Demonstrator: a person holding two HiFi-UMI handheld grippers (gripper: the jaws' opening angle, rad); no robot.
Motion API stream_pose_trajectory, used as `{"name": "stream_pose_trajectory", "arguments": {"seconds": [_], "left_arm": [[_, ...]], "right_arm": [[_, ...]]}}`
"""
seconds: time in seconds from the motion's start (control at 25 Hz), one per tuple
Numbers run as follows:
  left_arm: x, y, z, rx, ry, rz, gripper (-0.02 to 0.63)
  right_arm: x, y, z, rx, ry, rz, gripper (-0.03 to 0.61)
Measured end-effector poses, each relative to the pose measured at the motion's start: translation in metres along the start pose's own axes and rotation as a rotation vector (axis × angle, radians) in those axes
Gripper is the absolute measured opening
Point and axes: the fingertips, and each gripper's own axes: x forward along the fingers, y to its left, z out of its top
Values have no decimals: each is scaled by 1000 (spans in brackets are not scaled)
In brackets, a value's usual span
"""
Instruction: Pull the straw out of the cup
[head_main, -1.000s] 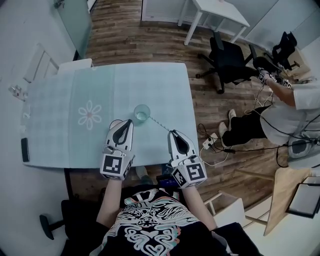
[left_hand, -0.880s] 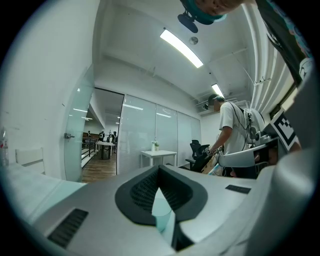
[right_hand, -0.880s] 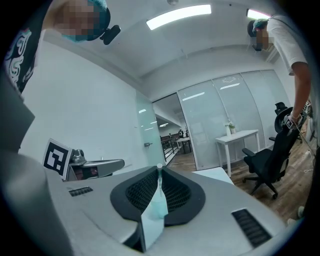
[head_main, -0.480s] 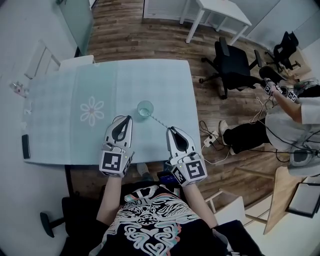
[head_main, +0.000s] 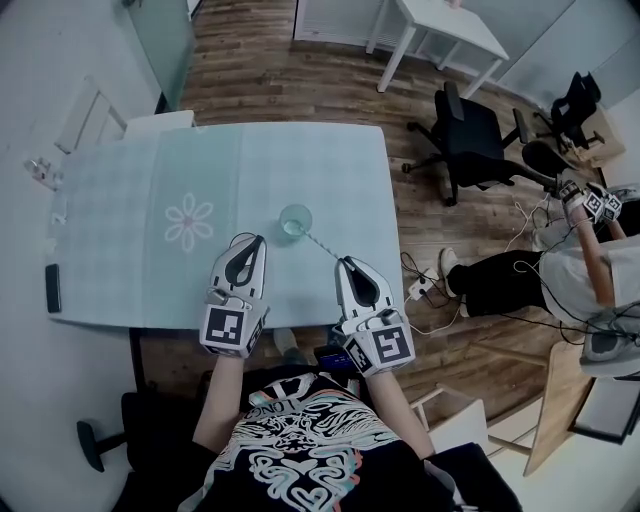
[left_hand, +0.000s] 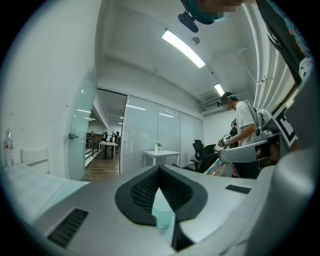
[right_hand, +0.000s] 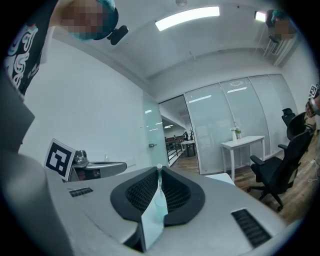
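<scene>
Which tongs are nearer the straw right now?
Right. The right tongs are shut on the free end of the straw, which leans out of the cup. The left tongs sit left of the cup, touching neither.

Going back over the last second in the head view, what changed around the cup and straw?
Nothing on the table visibly moved, and nothing was taken or let go. The seated person at the right shifted toward the picture's edge, and the camera drifted slightly. The right gripper stays shut on the straw, which still leans in the cup. The left gripper stays shut, short of the cup.
</scene>
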Motion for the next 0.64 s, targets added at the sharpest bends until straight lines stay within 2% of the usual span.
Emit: {"name": "stream_pose_trajectory", "arguments": {"seconds": [0.64], "left_arm": [[7, -7, -6, -1, 17, -8, -6]], "right_arm": [[-2, -10, -1, 16, 1, -7, 37]]}}
